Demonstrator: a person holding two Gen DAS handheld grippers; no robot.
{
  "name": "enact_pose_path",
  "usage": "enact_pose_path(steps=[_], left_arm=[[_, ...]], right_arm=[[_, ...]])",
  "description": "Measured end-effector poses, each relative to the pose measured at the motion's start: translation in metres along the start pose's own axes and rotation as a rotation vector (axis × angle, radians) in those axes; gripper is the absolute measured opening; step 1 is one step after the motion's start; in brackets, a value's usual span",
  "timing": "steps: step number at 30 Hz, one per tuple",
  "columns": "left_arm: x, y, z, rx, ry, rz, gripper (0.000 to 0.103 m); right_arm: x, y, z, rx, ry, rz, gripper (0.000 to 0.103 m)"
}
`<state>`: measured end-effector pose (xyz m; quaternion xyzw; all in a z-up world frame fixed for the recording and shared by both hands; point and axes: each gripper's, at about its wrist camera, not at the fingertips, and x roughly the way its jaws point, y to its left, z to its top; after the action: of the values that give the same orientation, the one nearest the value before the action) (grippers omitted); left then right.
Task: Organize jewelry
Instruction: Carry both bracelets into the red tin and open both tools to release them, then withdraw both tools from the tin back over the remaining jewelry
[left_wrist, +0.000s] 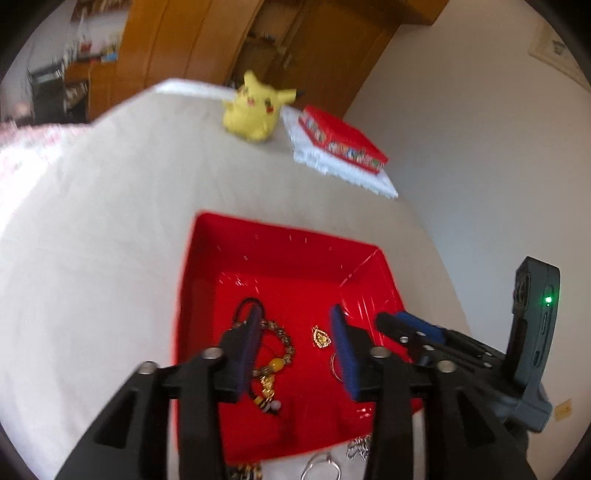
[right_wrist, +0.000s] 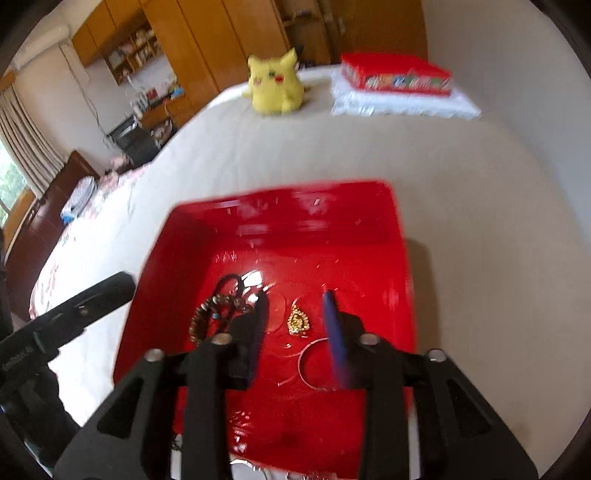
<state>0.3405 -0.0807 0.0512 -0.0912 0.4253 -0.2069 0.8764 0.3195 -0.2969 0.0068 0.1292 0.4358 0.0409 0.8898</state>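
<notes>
I hold both grippers spread, empty. The gold pendant (right_wrist: 298, 320) lies in the red tray (right_wrist: 369, 229) between the right gripper (right_wrist: 295, 306) fingers: light, slippery; pinch its edges.

Red tray (right_wrist: 369, 229) — gold pendant (right_wrist: 298, 320)
</notes>
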Motion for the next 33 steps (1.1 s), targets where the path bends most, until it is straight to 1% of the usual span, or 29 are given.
enact_pose_path(steps=[1, 2, 4, 6, 7, 11, 13, 15, 18, 20, 22, 24, 28, 30, 33], left_arm=[[-0.013, -0.004, -0.003, 0.016, -0.02, 0.026, 0.063], [-0.023, -0.006, -0.005, 0.023, -0.036, 0.034, 0.071], [-0.037, -0.008, -0.01, 0.036, -0.052, 0.065, 0.077], [-0.05, -0.006, -0.019, 0.038, -0.064, 0.078, 0.08], [-0.057, -0.004, -0.025, 0.04, -0.061, 0.092, 0.083], [-0.071, 0.006, -0.042, 0.036, -0.059, 0.144, 0.085], [-0.079, 0.015, -0.056, 0.031, -0.056, 0.18, 0.086], [-0.084, 0.021, -0.065, 0.031, -0.049, 0.205, 0.086], [-0.091, 0.029, -0.082, 0.031, -0.056, 0.256, 0.086], [-0.093, 0.032, -0.092, 0.036, -0.043, 0.265, 0.088], [-0.097, 0.033, -0.101, 0.041, -0.036, 0.258, 0.088], [-0.098, 0.031, -0.107, 0.056, -0.041, 0.272, 0.089], [-0.099, 0.021, -0.123, 0.136, -0.06, 0.328, 0.094], [-0.097, 0.017, -0.128, 0.16, -0.053, 0.324, 0.096], [-0.094, 0.015, -0.136, 0.154, -0.03, 0.283, 0.096]], right_arm=[[-0.007, 0.001, -0.001, -0.002, -0.011, -0.005, 0.058], [-0.015, 0.001, -0.004, -0.012, -0.023, -0.018, 0.066], [-0.028, 0.002, -0.012, -0.03, -0.034, -0.045, 0.072], [-0.038, 0.002, -0.023, -0.044, -0.031, -0.046, 0.079], [-0.043, 0.002, -0.029, -0.051, -0.025, -0.042, 0.083], [-0.061, 0.006, -0.055, -0.099, -0.028, -0.069, 0.091], [-0.069, 0.008, -0.066, -0.12, -0.039, -0.078, 0.092], [-0.076, 0.007, -0.076, -0.112, -0.034, -0.087, 0.095], [-0.084, 0.008, -0.087, -0.1, -0.022, -0.082, 0.096], [-0.087, 0.009, -0.093, -0.097, -0.014, -0.066, 0.096], [-0.089, 0.01, -0.099, -0.095, -0.004, -0.051, 0.096], [-0.09, 0.009, -0.105, -0.087, -0.001, -0.015, 0.096], [-0.094, 0.005, -0.115, -0.058, -0.025, -0.014, 0.096], [-0.094, 0.002, -0.121, -0.041, -0.039, 0.012, 0.096], [-0.09, 0.001, -0.127, -0.044, -0.041, -0.004, 0.096]])
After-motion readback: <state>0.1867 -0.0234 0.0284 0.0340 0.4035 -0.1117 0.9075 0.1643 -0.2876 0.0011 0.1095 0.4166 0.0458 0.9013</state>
